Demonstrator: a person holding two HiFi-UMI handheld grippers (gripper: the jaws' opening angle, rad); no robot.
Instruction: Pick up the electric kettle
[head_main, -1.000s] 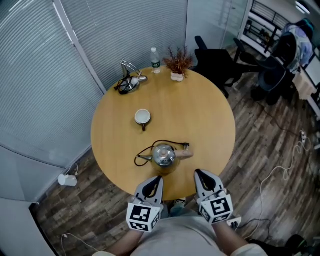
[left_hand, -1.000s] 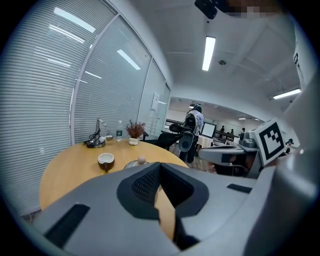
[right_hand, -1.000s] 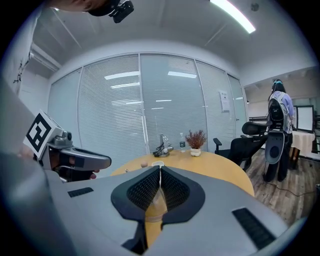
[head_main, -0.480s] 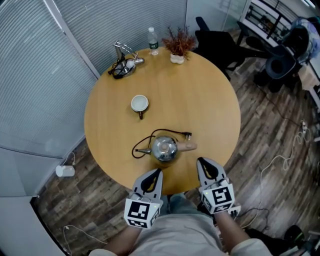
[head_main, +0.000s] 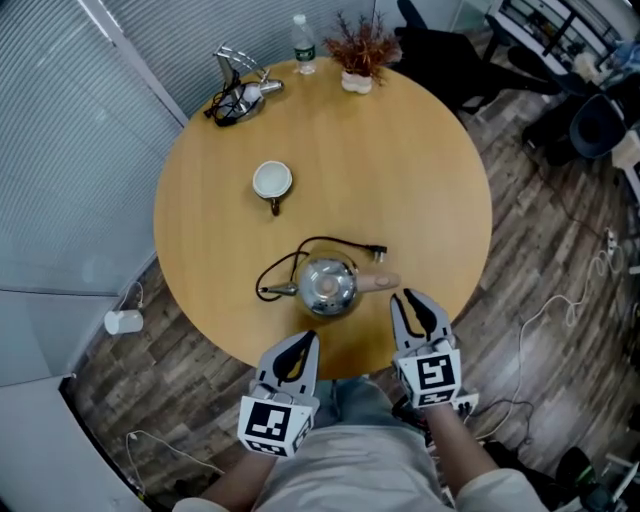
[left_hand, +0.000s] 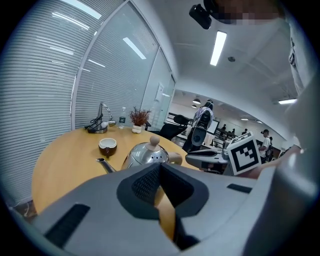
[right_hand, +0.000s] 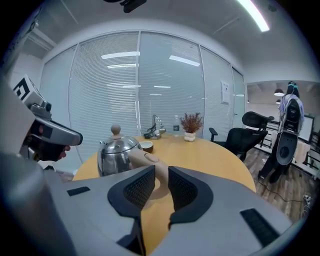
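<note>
Here, the left gripper (head_main: 304, 342) hovers clenched and empty at the near edge of the round table (head_main: 400, 180). The electric kettle (head_main: 328, 286) stands just ahead. The right gripper (head_main: 408, 298) is opening, nothing between its jaws, the kettle's wooden handle (head_main: 378, 283) just beyond them.

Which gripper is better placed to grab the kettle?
Right. The right gripper sits just short of the kettle's handle, jaws opening and lined up with it; the left gripper is shut.
</note>
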